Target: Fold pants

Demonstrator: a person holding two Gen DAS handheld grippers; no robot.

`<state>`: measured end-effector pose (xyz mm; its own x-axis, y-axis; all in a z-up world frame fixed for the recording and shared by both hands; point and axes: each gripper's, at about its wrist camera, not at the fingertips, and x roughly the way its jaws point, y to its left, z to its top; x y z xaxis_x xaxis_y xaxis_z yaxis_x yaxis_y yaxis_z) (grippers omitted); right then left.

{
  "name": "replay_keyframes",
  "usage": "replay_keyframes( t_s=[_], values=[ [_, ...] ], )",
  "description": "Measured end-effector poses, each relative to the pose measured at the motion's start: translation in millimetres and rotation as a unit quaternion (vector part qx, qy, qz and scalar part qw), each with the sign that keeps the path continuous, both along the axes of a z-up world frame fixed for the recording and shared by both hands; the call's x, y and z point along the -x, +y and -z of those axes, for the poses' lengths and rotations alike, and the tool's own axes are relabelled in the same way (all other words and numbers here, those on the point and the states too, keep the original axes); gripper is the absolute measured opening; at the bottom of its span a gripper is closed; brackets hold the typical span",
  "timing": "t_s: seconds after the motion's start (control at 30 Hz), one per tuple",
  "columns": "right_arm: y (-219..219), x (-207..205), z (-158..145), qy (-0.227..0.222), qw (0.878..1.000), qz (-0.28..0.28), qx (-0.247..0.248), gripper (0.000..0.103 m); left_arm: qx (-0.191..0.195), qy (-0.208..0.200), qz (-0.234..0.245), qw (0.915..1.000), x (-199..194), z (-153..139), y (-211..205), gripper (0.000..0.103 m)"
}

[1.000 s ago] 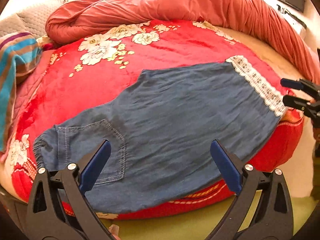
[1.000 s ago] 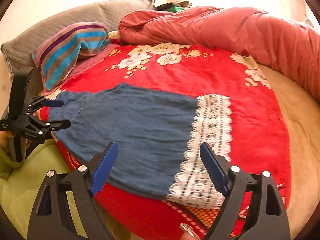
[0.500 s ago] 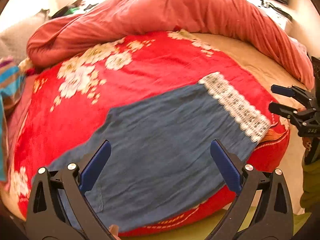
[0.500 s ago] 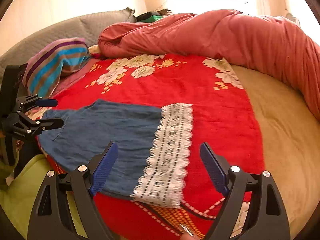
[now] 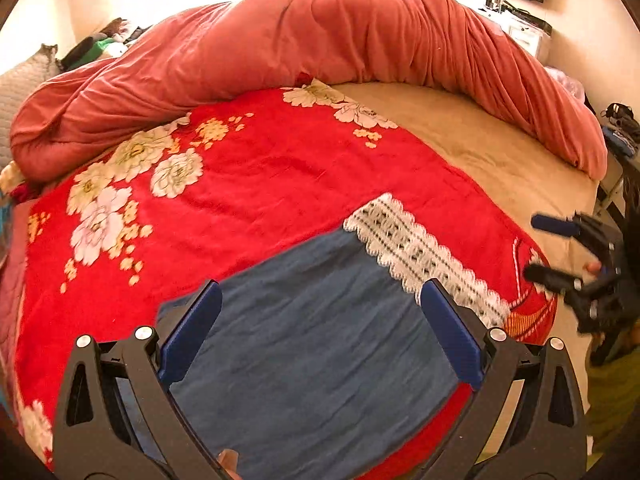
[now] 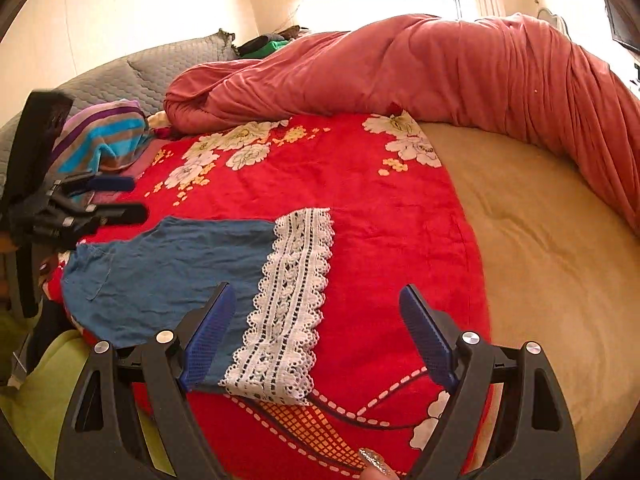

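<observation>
Blue denim pants (image 5: 320,344) with a white lace hem (image 5: 420,256) lie flat on a red floral blanket (image 5: 260,184) at the near edge of the bed. My left gripper (image 5: 320,312) is open and empty, held above the pants' middle. My right gripper (image 6: 316,316) is open and empty, over the lace hem (image 6: 292,296) and the blanket beside it. The pants (image 6: 160,268) stretch left from the hem. The right gripper (image 5: 560,252) shows at the right of the left wrist view; the left gripper (image 6: 108,200) shows at the left of the right wrist view.
A rolled salmon duvet (image 5: 360,48) runs along the far side of the bed. A bare beige mattress (image 6: 540,248) lies to the right. A striped towel (image 6: 104,140) and a grey quilted pillow (image 6: 160,64) sit at the left. Green fabric (image 6: 48,392) is below the bed edge.
Both grippers have swung to the right along the pants toward the lace hem and risen a little. The waist and pocket have left the left wrist view. Both stay open.
</observation>
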<state>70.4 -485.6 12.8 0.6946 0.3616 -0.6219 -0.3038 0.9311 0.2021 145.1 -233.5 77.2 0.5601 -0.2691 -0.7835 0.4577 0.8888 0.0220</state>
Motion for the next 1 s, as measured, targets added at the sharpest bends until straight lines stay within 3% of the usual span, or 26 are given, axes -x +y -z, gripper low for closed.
replay_keyframes(
  t_s=[0.17,0.4,0.8,0.87,0.93,1.0],
  values=[
    [8,-2,17,0.029,0.999,-0.016,-0.011,0.083,-0.009,0.0,0.001,1.0,-29,14,-16,0.093],
    [25,-8,47,0.079,0.996,-0.037,-0.027,0.083,-0.026,0.033,0.006,0.9991,-69,53,-33,0.093],
    [36,-21,65,0.106,0.993,-0.036,-0.04,0.084,-0.041,0.067,0.027,0.9965,-102,107,-36,0.092],
    [38,-22,65,0.106,0.992,-0.044,-0.044,0.083,-0.038,0.077,0.032,0.9958,-104,114,-37,0.088],
    [43,-24,67,0.109,0.991,-0.058,-0.049,0.08,-0.027,0.093,0.039,0.9945,-105,121,-38,0.075],
    [47,-28,72,0.111,0.991,-0.058,-0.044,0.078,-0.022,0.094,0.044,0.9943,-103,125,-40,0.071]
  ],
)
